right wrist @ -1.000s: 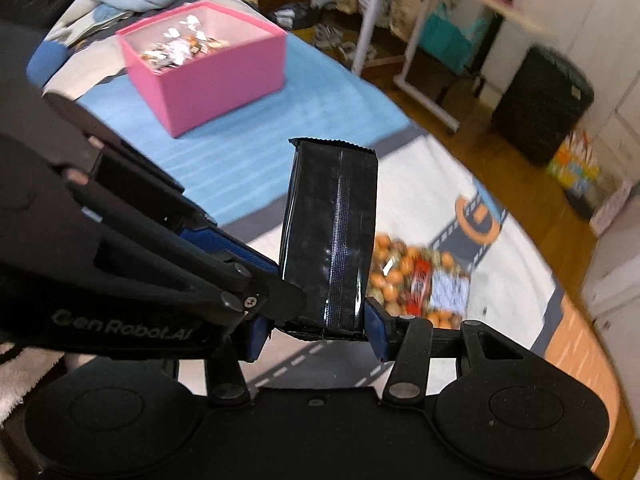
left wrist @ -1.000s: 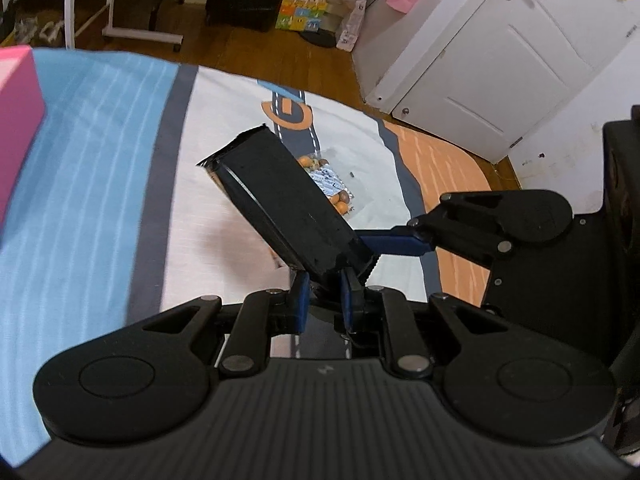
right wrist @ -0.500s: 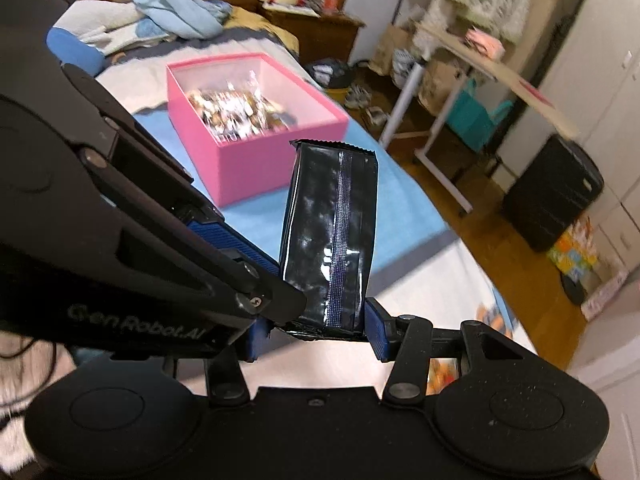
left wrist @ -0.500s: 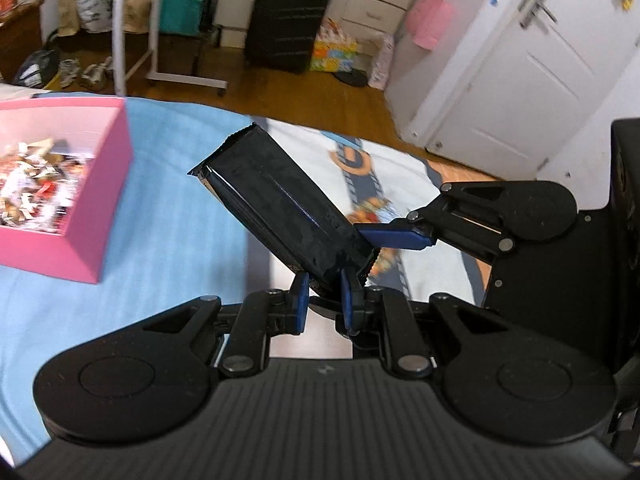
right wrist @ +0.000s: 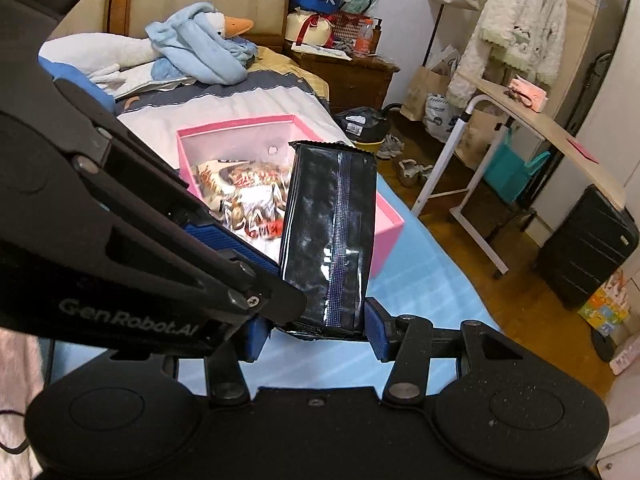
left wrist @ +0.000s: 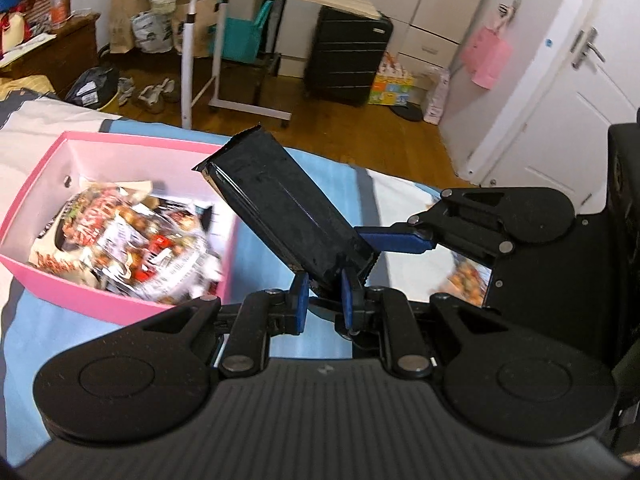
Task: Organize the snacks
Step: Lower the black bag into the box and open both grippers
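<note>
Black snack packet (right wrist: 330, 240) clamped at lower end by left gripper (left wrist: 324, 300) and right gripper (right wrist: 316, 330), near pink box (left wrist: 120, 300) edge. Box part-filled with snacks; packet deposit pending; loose snack (left wrist: 466, 284) remains on bed.

This is a bedroom in a home. There is a bed (right wrist: 224, 108) with a toy goose (right wrist: 192, 36), a suitcase (left wrist: 346, 60) and shoes (left wrist: 154, 94).

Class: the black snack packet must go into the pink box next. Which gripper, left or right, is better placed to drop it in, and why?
Both grippers clamp the black snack packet's lower end. Left is probably better placed: in its view the pink box sits close on its side, with the right gripper reaching in from the far side.
</note>
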{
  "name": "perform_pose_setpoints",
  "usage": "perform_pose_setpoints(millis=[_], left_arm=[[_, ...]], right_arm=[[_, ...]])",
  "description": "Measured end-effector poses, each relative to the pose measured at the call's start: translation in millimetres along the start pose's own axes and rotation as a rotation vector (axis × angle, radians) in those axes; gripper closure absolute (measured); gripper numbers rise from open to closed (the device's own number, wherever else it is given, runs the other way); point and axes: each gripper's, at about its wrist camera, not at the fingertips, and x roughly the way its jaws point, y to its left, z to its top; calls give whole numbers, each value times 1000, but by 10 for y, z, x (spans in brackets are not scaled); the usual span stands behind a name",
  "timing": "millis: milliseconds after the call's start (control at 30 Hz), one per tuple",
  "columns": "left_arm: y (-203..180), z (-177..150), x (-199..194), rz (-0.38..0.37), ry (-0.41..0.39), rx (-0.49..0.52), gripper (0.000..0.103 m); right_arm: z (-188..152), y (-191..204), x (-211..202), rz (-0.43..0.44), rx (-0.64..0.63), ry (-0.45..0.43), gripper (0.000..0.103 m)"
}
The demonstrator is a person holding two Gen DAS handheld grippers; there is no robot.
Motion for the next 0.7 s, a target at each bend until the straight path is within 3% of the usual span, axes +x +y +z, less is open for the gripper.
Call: perform_pose_setpoints(millis=[333,633,700], left_arm=[[643,312,305,64,-32,-68,89],[1005,368,589,62,-69,-156,88],[1006,367,618,90,-82,-151,82]], right_arm=[[377,-85,614,51,13,-4,49],[502,-63,949,50,3,-32,53],[511,-55,964,23,4,-39,43]])
